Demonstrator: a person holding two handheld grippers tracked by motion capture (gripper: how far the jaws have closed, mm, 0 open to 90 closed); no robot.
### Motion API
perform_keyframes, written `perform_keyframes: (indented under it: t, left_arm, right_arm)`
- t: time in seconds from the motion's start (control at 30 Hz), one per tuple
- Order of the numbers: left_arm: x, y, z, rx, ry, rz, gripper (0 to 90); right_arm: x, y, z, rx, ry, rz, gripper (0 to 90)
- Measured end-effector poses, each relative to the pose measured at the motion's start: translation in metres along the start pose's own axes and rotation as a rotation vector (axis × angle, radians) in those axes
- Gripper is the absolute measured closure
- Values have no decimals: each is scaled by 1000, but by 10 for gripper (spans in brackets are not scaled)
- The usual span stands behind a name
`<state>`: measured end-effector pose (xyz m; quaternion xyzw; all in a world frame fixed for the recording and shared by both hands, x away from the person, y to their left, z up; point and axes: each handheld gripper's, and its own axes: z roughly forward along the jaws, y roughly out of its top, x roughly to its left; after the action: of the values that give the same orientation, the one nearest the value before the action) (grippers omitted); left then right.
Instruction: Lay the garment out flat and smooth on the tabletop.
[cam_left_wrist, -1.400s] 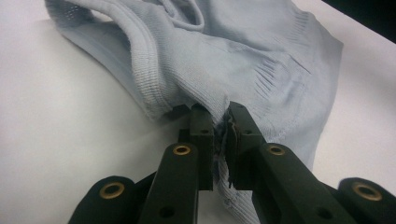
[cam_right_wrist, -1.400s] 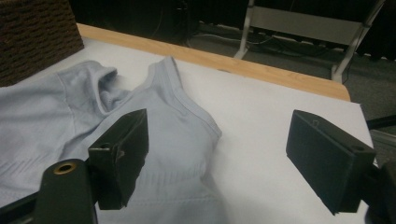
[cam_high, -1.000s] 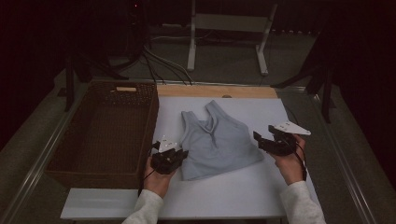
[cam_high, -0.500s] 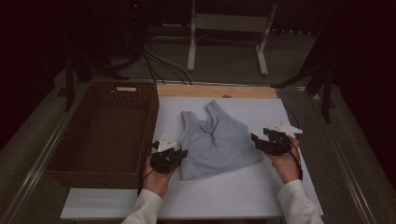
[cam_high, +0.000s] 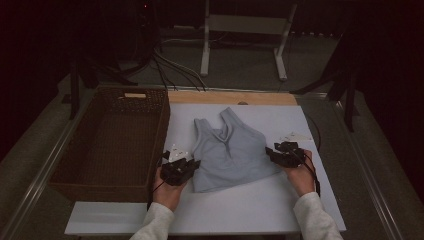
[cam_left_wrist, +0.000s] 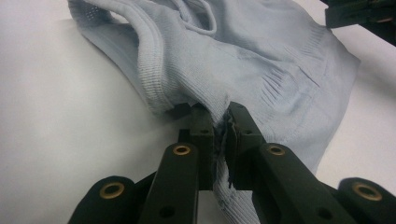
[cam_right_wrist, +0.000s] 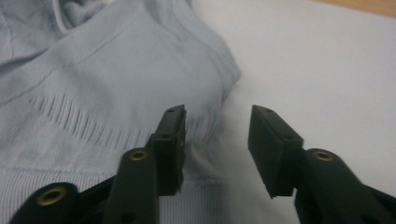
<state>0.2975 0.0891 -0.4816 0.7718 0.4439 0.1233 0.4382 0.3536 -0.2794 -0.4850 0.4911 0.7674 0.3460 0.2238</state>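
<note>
Overhead, high view: grey tank top (cam_high: 227, 152) lies flat on the white table (cam_high: 260, 205), straps toward the far edge, hem toward me, long axis running away from me; wicker basket (cam_high: 107, 145) beside it. Left gripper view: my left gripper (cam_left_wrist: 220, 126) clenches the hem corner. Right gripper view: my right gripper (cam_right_wrist: 217, 140), jaws just closing, straddles the opposite edge ungripped; lifting remains
</note>
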Motion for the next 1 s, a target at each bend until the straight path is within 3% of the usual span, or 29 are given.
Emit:
perform_keyframes:
  t: [0.13, 0.3, 1.0]
  left_arm:
    - [0, 0, 0, 0, 0, 1, 833]
    - [-1, 0, 0, 0, -1, 2, 833]
    - [2, 0, -1, 0, 10, -4, 831]
  right_arm:
    - [2, -2, 5, 43, 16, 4, 660]
    - [5, -2, 7, 75, 53, -16, 880]
    - [19, -11, -27, 71, 74, -70, 896]
